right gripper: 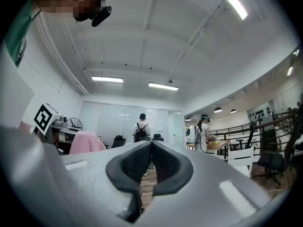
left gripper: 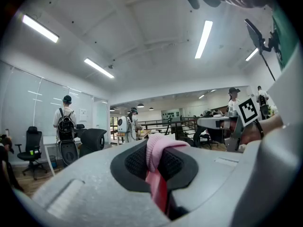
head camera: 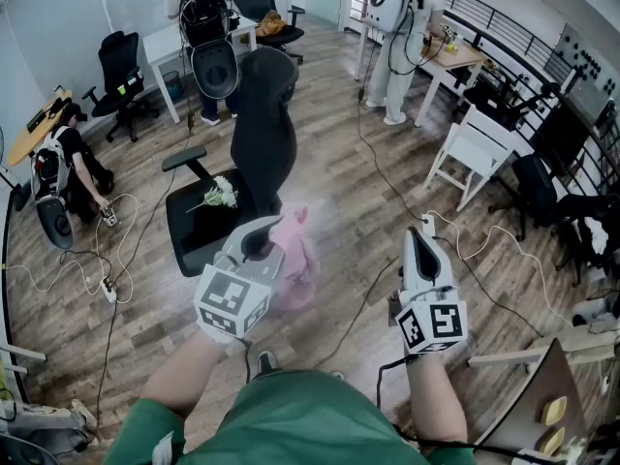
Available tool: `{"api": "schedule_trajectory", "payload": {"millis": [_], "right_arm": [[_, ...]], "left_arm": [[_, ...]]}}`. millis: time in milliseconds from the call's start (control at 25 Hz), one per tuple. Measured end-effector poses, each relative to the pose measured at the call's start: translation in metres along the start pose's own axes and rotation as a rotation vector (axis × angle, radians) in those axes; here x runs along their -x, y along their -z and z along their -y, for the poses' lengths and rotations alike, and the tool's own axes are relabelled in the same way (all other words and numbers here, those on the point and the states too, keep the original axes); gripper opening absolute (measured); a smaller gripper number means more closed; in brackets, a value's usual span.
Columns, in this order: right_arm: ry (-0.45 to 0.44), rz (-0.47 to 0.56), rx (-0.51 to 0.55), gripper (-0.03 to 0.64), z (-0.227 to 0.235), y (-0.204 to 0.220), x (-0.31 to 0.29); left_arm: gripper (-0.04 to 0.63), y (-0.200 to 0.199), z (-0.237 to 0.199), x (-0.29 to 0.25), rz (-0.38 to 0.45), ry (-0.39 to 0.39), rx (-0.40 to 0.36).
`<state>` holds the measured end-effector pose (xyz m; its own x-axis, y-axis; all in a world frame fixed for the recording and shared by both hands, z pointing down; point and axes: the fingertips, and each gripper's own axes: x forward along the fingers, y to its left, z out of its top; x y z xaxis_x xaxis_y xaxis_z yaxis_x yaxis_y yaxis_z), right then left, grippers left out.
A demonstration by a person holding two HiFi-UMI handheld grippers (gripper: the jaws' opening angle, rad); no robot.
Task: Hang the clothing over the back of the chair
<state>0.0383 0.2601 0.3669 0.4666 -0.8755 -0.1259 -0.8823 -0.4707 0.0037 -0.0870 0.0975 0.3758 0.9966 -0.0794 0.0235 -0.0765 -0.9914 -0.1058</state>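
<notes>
In the head view my left gripper (head camera: pixel 260 241) is shut on a pink piece of clothing (head camera: pixel 295 263) that hangs down from its jaws. The left gripper view shows a pink fold (left gripper: pixel 158 151) pinched between the dark pads. A black office chair (head camera: pixel 254 153) stands just beyond, with its tall back (head camera: pixel 263 114) facing me and a white flower bunch (head camera: pixel 221 195) on its seat. My right gripper (head camera: pixel 418 250) is to the right, jaws shut with nothing in them; its own view shows the pads (right gripper: pixel 150 162) meeting and the pink clothing (right gripper: pixel 86 143) off to the left.
People with backpack rigs stand at white desks (head camera: pixel 174 42) behind the chair and at a wooden table (head camera: pixel 455 58) at the right. A person crouches at the left (head camera: pixel 73 168). Cables trail over the wood floor (head camera: pixel 107 260). A white chair (head camera: pixel 475 153) stands at the right.
</notes>
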Motion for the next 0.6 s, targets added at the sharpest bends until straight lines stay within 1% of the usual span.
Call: {"api": "schedule_trajectory", "payload": {"millis": [280, 480, 600], "right_arm": [[0.009, -0.016, 0.004, 0.000, -0.020, -0.005, -0.009], [0.027, -0.023, 0.005, 0.000, -0.025, -0.009, -0.010], [0.041, -0.025, -0.007, 0.000, -0.030, -0.008, -0.014]], "left_arm": [[0.015, -0.013, -0.021, -0.004, 0.024, 0.014, 0.017], [0.015, -0.018, -0.029, -0.006, 0.040, 0.048, 0.045], [0.015, -0.019, -0.037, -0.003, 0.045, 0.070, 0.040]]}}
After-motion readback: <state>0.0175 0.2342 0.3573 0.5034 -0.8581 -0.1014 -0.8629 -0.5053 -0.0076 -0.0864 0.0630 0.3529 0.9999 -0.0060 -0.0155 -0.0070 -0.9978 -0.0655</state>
